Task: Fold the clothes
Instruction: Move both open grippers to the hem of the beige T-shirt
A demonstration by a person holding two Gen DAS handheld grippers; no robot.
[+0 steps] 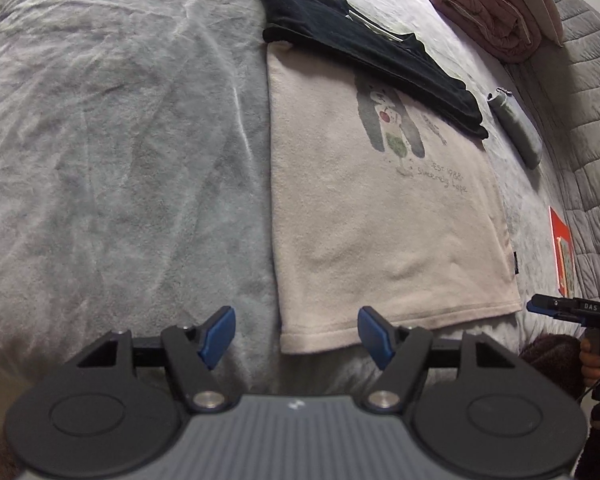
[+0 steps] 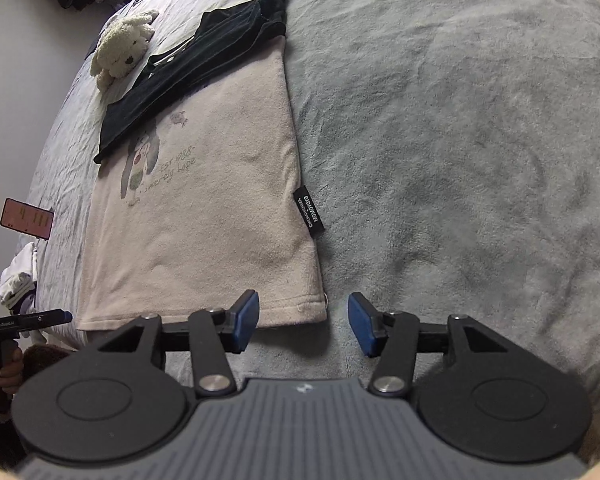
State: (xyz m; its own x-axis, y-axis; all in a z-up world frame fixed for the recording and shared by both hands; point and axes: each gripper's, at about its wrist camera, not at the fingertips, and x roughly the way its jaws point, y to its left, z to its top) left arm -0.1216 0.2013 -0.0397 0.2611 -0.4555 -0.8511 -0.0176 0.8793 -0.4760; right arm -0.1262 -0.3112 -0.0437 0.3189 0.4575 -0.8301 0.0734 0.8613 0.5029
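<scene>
A cream T-shirt [image 1: 384, 216] with a cartoon print lay flat on the grey bedspread [image 1: 120, 160], and a folded black garment [image 1: 364, 52] rested across the T-shirt's far end. The left gripper [image 1: 296, 336] hung over the T-shirt's near hem at one corner with its jaws spread and nothing between them. The right gripper [image 2: 303, 322] hung over the hem's other corner, jaws likewise released and empty.
</scene>
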